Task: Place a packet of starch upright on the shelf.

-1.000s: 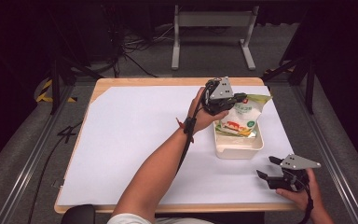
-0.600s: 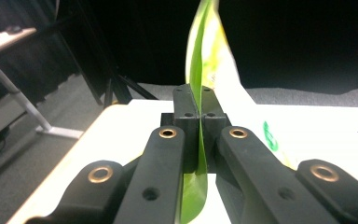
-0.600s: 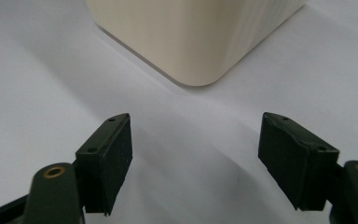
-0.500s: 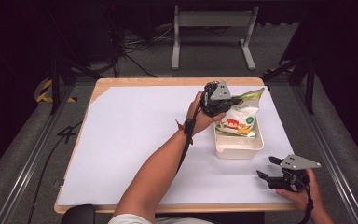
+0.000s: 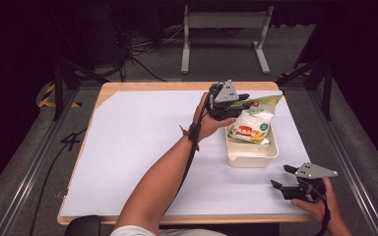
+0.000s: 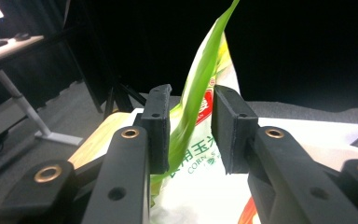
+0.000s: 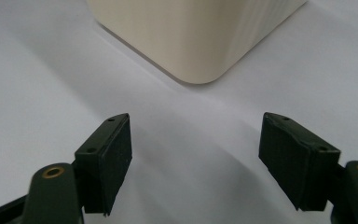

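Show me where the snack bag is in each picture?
High view: the snack bag lies right of middle, in the cream tub, by the left tongs.
Left gripper view: the bag stands in the middle, its green edge between the just-opened jaws.
Right gripper view: not in it.
Shared landmark: the cream tub, at the top there.

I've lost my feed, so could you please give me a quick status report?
Left hand-held gripper just opening, bag edge loose between jaws. Bag standing in tray. Right hand-held gripper open, idle. Nothing in the way.
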`<action>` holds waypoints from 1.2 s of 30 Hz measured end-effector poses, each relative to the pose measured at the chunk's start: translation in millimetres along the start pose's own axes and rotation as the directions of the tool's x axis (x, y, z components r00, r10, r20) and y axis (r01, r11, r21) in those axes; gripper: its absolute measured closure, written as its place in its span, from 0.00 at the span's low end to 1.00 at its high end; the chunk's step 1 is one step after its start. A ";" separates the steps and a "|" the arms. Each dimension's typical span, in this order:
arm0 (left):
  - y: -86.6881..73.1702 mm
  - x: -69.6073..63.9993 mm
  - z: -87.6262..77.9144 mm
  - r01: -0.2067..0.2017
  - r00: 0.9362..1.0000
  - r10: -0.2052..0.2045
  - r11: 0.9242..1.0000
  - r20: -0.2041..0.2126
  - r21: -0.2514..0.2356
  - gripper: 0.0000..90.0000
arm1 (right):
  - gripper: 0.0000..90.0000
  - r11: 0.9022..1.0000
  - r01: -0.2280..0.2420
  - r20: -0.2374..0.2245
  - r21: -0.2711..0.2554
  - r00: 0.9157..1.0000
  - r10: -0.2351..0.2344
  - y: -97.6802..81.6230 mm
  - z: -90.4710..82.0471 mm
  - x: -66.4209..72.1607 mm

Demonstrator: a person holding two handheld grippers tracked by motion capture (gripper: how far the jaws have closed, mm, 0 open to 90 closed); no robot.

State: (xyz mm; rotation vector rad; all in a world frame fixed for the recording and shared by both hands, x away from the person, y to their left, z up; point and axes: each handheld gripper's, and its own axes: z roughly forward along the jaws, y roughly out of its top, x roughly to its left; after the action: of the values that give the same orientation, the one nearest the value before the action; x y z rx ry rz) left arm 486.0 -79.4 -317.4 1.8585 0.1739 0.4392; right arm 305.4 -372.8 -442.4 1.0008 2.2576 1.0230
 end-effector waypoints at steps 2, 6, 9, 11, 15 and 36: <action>1.5 -0.1 -2.7 0.011 1.000 -0.011 1.000 -0.004 -0.006 0.60 | 0.28 1.000 -0.001 -0.001 0.000 1.000 0.001 -0.1 0.0 -0.1; 5.1 -1.3 -9.7 -0.015 1.000 0.015 1.000 -0.020 -0.007 0.58 | 0.28 1.000 -0.002 0.001 0.002 1.000 0.002 -0.2 0.2 0.0; 8.5 -0.7 -16.0 -0.030 0.999 0.030 1.000 -0.017 0.006 0.51 | 0.28 1.000 -0.001 -0.001 0.002 1.000 0.001 -0.2 0.1 0.1; 9.4 -0.7 -20.6 -0.045 0.999 0.046 0.999 -0.022 0.022 0.48 | 0.28 1.000 -0.003 -0.001 0.002 1.000 0.003 -0.3 0.2 -0.1; 8.7 -0.3 -28.4 -0.049 0.998 0.051 0.998 -0.032 0.048 0.41 | 0.28 1.000 -0.001 -0.002 0.004 1.000 0.001 0.1 0.8 0.5; -12.5 3.2 -62.7 -0.103 0.994 0.111 0.956 -0.011 0.274 0.26 | 0.28 1.000 0.006 0.007 -0.003 1.000 -0.006 1.3 0.3 1.6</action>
State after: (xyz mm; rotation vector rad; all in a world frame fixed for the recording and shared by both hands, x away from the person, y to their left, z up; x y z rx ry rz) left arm 466.2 -18.8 -311.6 2.1417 0.1583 0.5367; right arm 305.2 -370.9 -441.7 0.9949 2.2513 1.0181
